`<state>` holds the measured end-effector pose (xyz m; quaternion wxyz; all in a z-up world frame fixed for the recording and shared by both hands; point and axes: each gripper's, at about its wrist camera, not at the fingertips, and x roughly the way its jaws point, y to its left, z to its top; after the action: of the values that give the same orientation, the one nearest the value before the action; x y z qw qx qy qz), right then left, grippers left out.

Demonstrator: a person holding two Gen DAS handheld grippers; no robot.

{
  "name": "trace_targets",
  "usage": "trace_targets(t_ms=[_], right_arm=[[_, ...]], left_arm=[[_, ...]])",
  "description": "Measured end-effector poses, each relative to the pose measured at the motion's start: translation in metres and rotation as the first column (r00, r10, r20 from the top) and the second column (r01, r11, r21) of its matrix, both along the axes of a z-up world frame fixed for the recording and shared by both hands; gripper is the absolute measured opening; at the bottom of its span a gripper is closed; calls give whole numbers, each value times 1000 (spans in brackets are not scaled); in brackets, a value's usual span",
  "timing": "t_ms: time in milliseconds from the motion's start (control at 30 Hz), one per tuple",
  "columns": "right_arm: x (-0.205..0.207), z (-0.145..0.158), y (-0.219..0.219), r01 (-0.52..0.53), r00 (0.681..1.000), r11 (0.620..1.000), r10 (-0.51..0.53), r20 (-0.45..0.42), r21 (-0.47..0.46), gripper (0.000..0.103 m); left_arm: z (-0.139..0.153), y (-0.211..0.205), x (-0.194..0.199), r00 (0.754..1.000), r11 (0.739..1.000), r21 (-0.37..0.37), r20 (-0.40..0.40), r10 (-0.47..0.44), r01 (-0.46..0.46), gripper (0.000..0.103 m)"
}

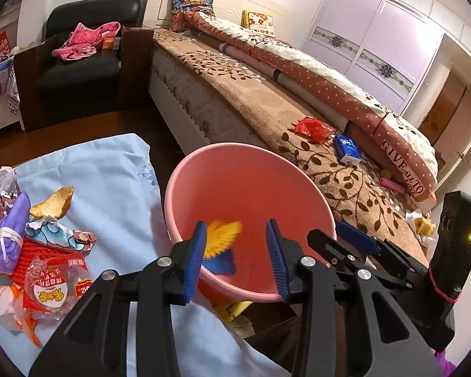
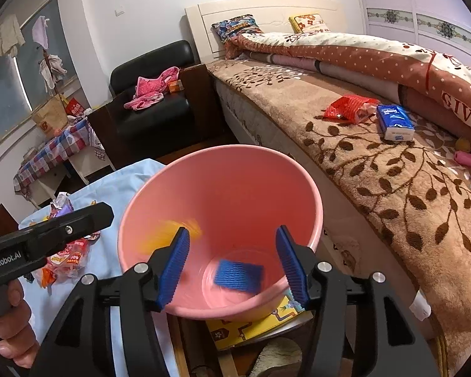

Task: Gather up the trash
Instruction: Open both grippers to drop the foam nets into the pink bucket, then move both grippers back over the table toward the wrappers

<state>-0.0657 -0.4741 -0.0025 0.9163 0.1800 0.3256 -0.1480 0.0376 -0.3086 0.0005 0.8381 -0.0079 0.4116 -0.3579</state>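
Jaws of both the left gripper (image 1: 237, 257) and the right gripper (image 2: 232, 265) stand apart, empty, over the pink bucket (image 1: 251, 169); remaining wrappers (image 1: 47, 270) lie leftward on the desk, nearer the left.

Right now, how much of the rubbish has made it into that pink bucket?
Just the start: a blue piece and a blurred yellow piece are inside the pink bucket. Both the left gripper and the right gripper are open and empty. Left: the wrapper pile on the blue cloth and a red wrapper on the bed.

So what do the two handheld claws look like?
Both claws, left and right, have black angular frames with silver bolts and ribbed blue pads. The left one's body carries white GenRobot.AI lettering; a pink band wraps the right one's black block. No sleeves visible.
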Motion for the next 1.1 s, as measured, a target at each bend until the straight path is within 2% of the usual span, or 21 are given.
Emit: trace_targets(t_ms=[300, 500, 767, 1100], right_arm=[[-16, 8, 6, 18, 1000, 1000, -18, 15, -3, 59], [-20, 13, 14, -2, 1000, 1000, 2, 29, 6, 59], [-22, 26, 46, -67, 996, 998, 67, 62, -4, 59], [-12, 36, 101, -171, 982, 985, 172, 80, -23, 59]], left_arm=[[6, -5, 1, 1000, 999, 22, 2, 27, -27, 41], [11, 5, -12, 996, 995, 75, 65, 61, -66, 41], [17, 39, -30, 978, 973, 150, 144, 152, -173, 41], [24, 95, -39, 943, 938, 169, 194, 270, -303, 41]])
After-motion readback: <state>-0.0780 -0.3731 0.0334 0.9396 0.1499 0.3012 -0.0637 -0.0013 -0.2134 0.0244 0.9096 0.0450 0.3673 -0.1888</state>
